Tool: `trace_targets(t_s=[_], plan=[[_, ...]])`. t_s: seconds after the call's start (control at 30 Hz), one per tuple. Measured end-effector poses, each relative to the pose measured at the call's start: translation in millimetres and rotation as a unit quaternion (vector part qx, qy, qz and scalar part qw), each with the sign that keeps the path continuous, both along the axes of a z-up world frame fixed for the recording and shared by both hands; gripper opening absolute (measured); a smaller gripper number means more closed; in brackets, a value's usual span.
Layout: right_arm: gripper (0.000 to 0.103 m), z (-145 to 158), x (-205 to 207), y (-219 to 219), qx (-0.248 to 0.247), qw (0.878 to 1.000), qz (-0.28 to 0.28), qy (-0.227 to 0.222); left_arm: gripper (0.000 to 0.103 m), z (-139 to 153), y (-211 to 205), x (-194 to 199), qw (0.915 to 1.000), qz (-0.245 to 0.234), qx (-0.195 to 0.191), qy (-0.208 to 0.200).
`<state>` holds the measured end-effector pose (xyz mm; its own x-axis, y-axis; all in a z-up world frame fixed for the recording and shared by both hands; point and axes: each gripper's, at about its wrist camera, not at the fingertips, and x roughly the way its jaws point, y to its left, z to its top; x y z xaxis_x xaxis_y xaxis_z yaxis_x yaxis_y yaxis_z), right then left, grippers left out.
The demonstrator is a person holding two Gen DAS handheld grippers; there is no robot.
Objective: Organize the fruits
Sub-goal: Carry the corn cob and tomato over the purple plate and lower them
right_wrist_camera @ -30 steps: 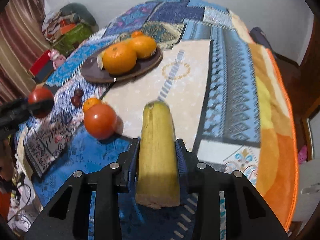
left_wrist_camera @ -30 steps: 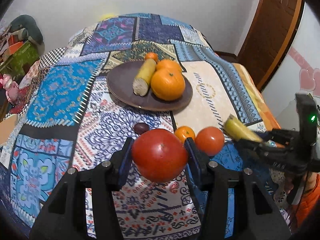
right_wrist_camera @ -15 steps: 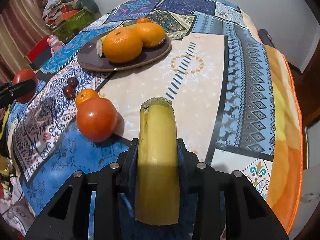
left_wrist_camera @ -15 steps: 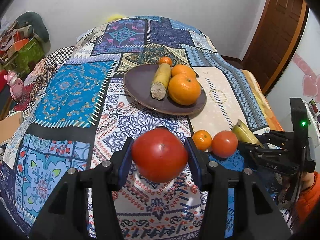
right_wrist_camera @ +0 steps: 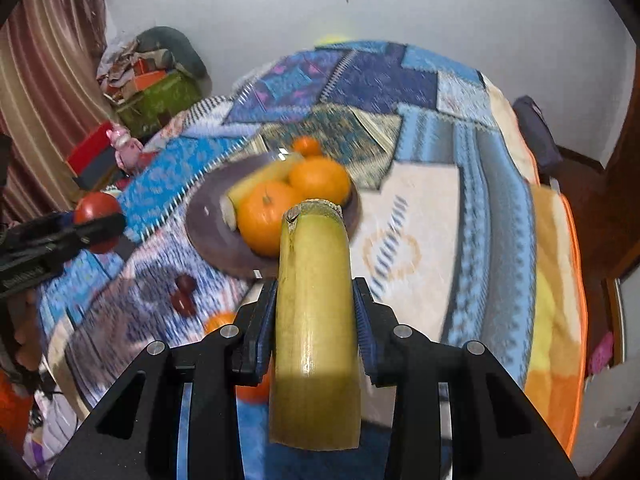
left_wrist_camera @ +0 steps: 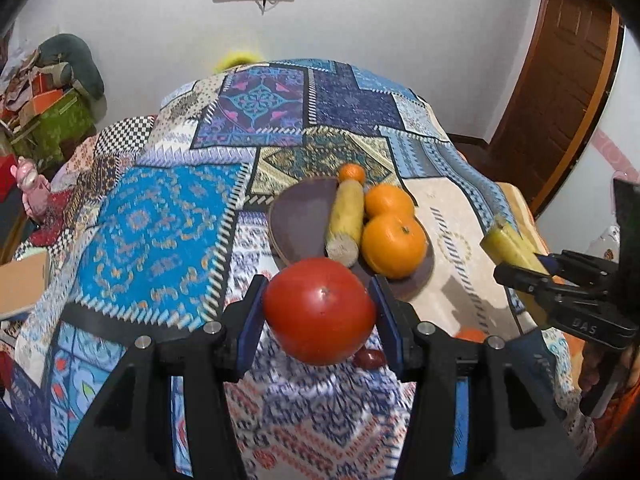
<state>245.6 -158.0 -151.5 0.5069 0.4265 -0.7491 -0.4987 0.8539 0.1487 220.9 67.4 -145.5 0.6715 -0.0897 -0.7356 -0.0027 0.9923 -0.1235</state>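
Claw, left [left_wrist_camera: 318, 312]: clamped on the tomato [left_wrist_camera: 319, 311], one pad on each flank, so the round fruit cannot roll out as it is carried toward the plate [left_wrist_camera: 300, 220].
Claw, right [right_wrist_camera: 314, 328]: clamped on the cane piece [right_wrist_camera: 314, 320] at mid-length, its cut end pointing ahead at the plate; a hold there likely keeps the long piece from tipping.
Plate: the gathering spot, judging by what lies on it: two oranges [left_wrist_camera: 394, 246] and a second cane piece [left_wrist_camera: 345, 222] inside, a small orange [left_wrist_camera: 351, 173] at its far rim.
Tomato: in the air just short of the plate's near rim.
Cane piece: in the air to the right of the plate.
Left over: small dark fruits [right_wrist_camera: 184, 294] and a little orange [right_wrist_camera: 219, 320] lie on the quilt [left_wrist_camera: 160, 216] on the near side of the plate, not yet collected.
Space: the plate's left half is bare, likely room for both loads.
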Motion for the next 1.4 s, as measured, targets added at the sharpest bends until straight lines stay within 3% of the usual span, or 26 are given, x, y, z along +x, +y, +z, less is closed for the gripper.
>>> trace_targets(t_s=[0.33, 0.8, 1.03, 1.4], plan=[[0.033, 2.4, 35.2, 52.8, 0.009, 1.000, 0.025, -0.005, 0.051, -16.9, 16.6, 56.5, 0.9997, 0.000, 0.014, 0.020], [0.033, -1.2, 94.6, 103.9, -0.022, 0.998, 0.057, -0.009, 0.051, -53.6, 13.0, 116.6, 0.9982, -0.022, 0.026, 0.049], [0.033, -13.1, 120.7, 110.5, -0.046, 0.997, 0.060, -0.002, 0.051, -61.1, 14.1, 135.3, 0.9978, -0.023, 0.027, 0.056], [0.033, -25.7, 128.5, 113.5, -0.051, 0.994, 0.091, 0.009, 0.051, -72.3, 4.9, 154.3, 0.9967, -0.029, 0.031, 0.069]])
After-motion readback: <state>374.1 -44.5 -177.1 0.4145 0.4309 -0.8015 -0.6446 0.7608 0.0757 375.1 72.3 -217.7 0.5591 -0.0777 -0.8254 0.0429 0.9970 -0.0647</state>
